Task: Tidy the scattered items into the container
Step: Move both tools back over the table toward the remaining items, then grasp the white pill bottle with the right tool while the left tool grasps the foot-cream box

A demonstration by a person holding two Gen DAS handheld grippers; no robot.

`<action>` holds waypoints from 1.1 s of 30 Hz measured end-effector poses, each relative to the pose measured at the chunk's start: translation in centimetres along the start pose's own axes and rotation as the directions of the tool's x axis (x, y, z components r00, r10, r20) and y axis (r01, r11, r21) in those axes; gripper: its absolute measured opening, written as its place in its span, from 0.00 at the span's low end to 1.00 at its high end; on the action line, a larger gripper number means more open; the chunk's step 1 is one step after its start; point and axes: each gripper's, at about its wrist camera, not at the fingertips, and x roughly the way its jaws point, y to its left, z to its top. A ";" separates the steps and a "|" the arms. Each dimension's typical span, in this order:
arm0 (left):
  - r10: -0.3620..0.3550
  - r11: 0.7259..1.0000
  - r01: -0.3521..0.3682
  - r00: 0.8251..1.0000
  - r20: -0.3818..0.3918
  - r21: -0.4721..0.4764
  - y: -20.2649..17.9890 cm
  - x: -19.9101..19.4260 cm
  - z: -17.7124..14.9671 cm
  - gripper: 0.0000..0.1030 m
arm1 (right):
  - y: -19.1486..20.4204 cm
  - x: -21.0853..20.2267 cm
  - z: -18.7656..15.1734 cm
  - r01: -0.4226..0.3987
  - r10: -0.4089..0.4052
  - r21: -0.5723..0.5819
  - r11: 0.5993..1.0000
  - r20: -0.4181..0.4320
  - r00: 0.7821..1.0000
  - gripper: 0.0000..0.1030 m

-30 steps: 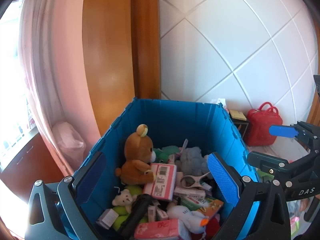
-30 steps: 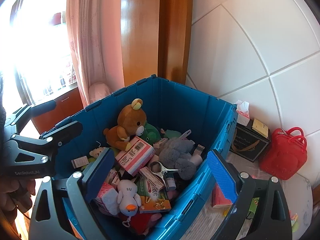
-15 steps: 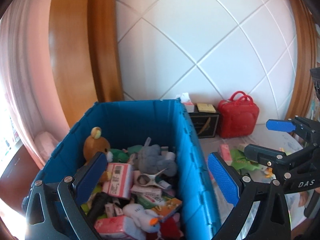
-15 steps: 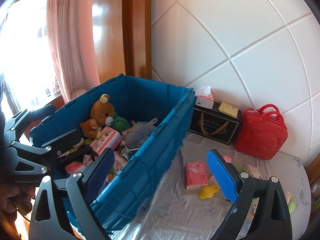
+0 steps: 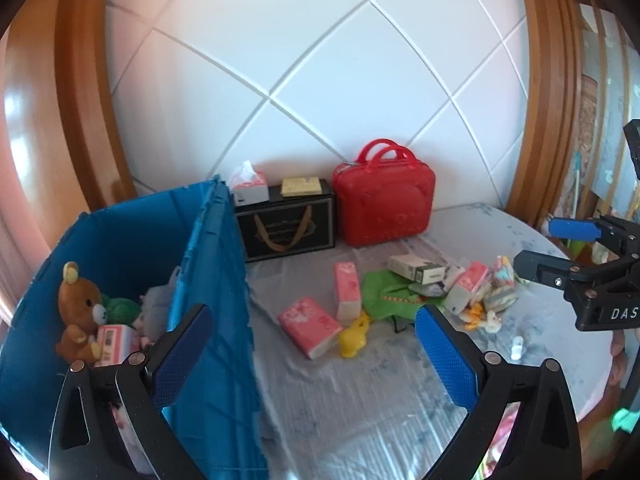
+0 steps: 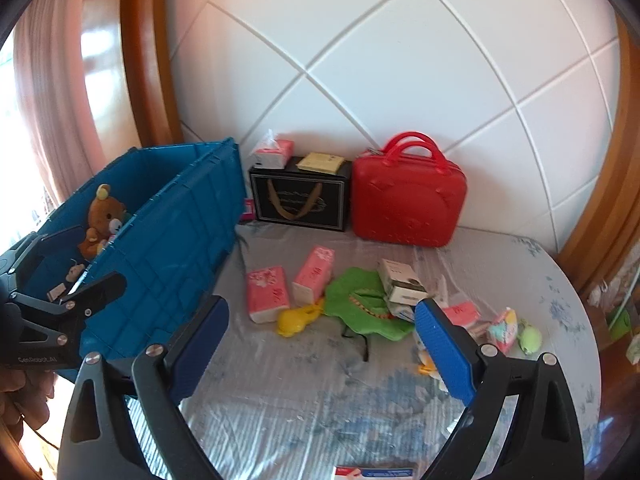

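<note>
A blue crate (image 5: 216, 280) (image 6: 188, 216) stands at the left, holding a brown teddy bear (image 5: 78, 312) (image 6: 102, 218) and other small items. On the table's cloth lie two pink tissue packs (image 5: 312, 326) (image 6: 267, 292) (image 6: 314, 274), a yellow toy (image 5: 354, 338) (image 6: 298, 320), a green soft toy (image 5: 390, 294) (image 6: 360, 306) and a white box (image 5: 416, 268) (image 6: 400, 280). My left gripper (image 5: 316, 360) is open and empty, straddling the crate's right wall. My right gripper (image 6: 320, 344) is open and empty above the cloth, short of the scattered items.
A red case (image 5: 384, 196) (image 6: 408, 196) and a black gift box (image 5: 286, 220) (image 6: 300, 196) with a tissue box (image 5: 250, 186) on top stand against the white tiled wall. More small packs (image 5: 472, 288) (image 6: 504, 328) lie at the right. The table's round edge (image 6: 592, 344) curves at right.
Both grippers have swung right, away from over the crate's inside toward the table. The scattered items now fill both views. Both stay open and empty.
</note>
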 end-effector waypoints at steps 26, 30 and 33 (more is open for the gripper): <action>-0.289 0.868 0.381 0.909 -0.301 0.319 -24.6 11.5 -15.0 0.96 | -21.3 2.0 -15.8 0.212 -0.159 0.224 0.951 -0.233 0.959 0.93; -0.296 0.832 0.431 0.878 -0.376 0.350 -24.4 14.3 -18.6 0.94 | -22.1 2.7 -17.4 0.219 -0.155 0.237 0.947 -0.259 0.953 0.93; -0.296 0.808 0.458 0.860 -0.417 0.371 -23.8 15.8 -20.8 0.93 | -22.3 3.7 -18.7 0.223 -0.150 0.245 0.944 -0.284 0.947 0.93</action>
